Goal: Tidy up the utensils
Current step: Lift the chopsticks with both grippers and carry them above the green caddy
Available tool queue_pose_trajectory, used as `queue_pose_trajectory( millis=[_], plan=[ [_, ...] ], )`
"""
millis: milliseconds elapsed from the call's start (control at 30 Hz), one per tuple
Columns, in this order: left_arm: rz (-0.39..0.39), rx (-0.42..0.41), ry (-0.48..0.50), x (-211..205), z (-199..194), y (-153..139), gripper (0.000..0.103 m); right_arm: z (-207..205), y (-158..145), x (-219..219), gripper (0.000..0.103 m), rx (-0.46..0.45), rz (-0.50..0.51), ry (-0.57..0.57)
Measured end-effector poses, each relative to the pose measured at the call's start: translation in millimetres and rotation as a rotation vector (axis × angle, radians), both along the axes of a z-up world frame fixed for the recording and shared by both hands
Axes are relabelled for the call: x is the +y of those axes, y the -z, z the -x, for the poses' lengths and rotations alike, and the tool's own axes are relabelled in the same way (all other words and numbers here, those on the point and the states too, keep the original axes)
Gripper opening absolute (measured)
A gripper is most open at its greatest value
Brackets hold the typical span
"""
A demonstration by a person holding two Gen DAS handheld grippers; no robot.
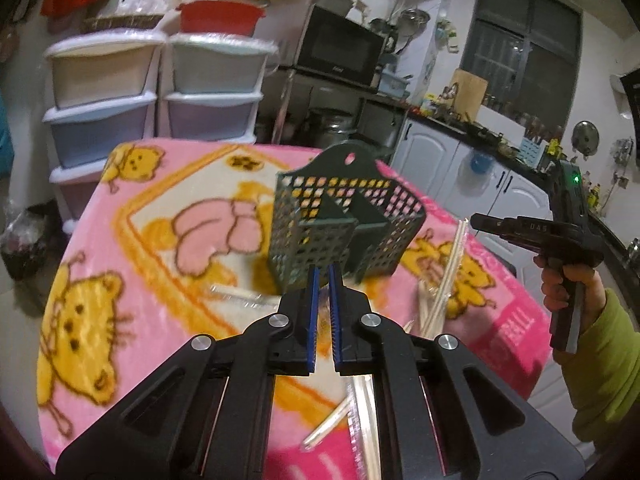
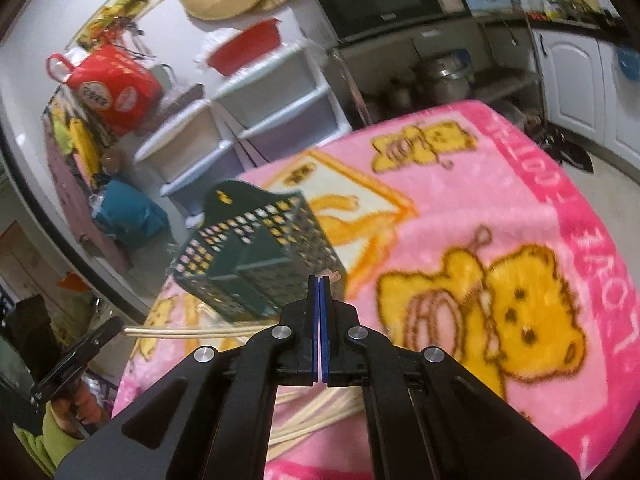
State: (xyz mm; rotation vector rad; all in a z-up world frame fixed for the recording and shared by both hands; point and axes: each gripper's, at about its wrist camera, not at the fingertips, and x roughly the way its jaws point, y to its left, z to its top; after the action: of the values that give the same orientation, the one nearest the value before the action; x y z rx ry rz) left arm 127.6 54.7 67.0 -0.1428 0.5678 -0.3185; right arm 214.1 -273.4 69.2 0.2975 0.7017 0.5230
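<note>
1. Pink fleece blanket (image 2: 520, 208) with yellow cartoon bears, spread over the table: big pale capitals run along its darker pink border, seen upside down and smeared by motion. No word reads for certain.
2. Right hand-held gripper (image 1: 536, 228), black, seen from the left wrist: small pale letters on its top, roughly "DAS".
3. Red bag (image 2: 112, 88) hanging on the wall: white oval labels, print too blurred.
4. Black microwave oven (image 1: 340, 52): small brand mark on its door, unreadable.

Both the left gripper (image 1: 323, 270) and right gripper (image 2: 319, 280) have fingers closed.
</note>
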Motion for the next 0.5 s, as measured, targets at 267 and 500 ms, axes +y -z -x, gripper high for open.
queue_pose_trajectory(
  millis=[267, 500],
  plan=[
    [-0.006, -0.062, 0.044, -20.1, -1.3, -25.3, 0.001, 15.6, -36.3, 9.7, 0.001, -0.097, 0.010, -0.027],
    [0.014, -0.095, 0.068, -32.7, -5.9, -43.3, 0.001, 18.6, -60.6, 15.2, 0.001, -0.157, 0.015, -0.037]
  ],
)
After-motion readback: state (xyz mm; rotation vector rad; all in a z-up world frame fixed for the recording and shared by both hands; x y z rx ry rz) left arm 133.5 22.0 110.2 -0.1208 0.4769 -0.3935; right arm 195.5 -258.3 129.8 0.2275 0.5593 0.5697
